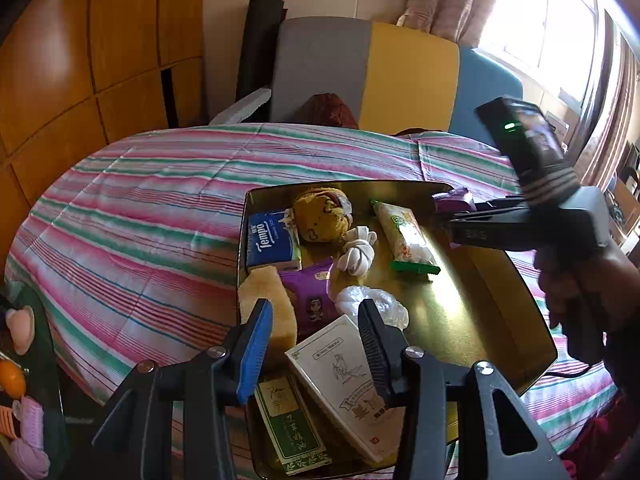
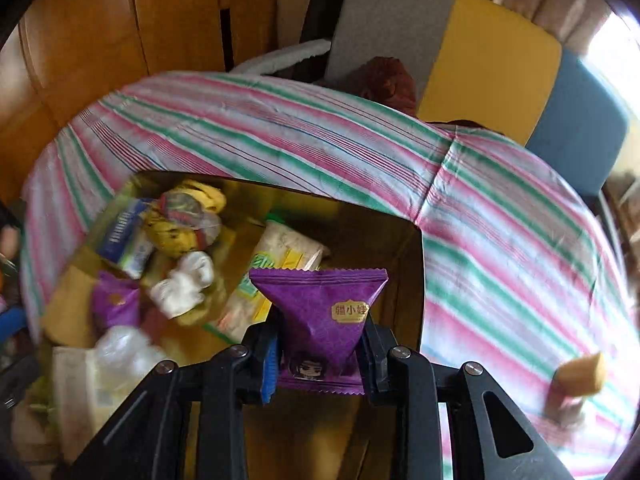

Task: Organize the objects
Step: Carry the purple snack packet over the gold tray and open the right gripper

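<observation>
The right gripper [image 2: 320, 350] is clenched on one purple snack packet [image 2: 324, 316], held above the right part of the gold tray [image 1: 472, 320]. The packet's lower end is pinched between the two fingers; its upper crimped edge stands free.

A second purple snack packet [image 1: 310, 296] lies in the tray, so two are counted in all. Other tray contents, one of each:
- blue Tempo tissue pack [image 1: 272, 240]
- yellow plush toy [image 1: 322, 216]
- knotted white cloth [image 1: 357, 252]
- long snack bag with a green end [image 1: 404, 236]
- crumpled clear plastic [image 1: 372, 304]
- yellow sponge [image 1: 268, 304]
- white box with a line drawing [image 1: 340, 380]
- green box [image 1: 290, 428]

The left gripper [image 1: 316, 344] hovers over the tray's near end, fingers apart and grasping nothing, the white box below them.

The tray rests on a striped bedspread [image 1: 140, 220]. One more yellow sponge block [image 2: 580, 374] lies on the spread to the right, apart from the tray.
</observation>
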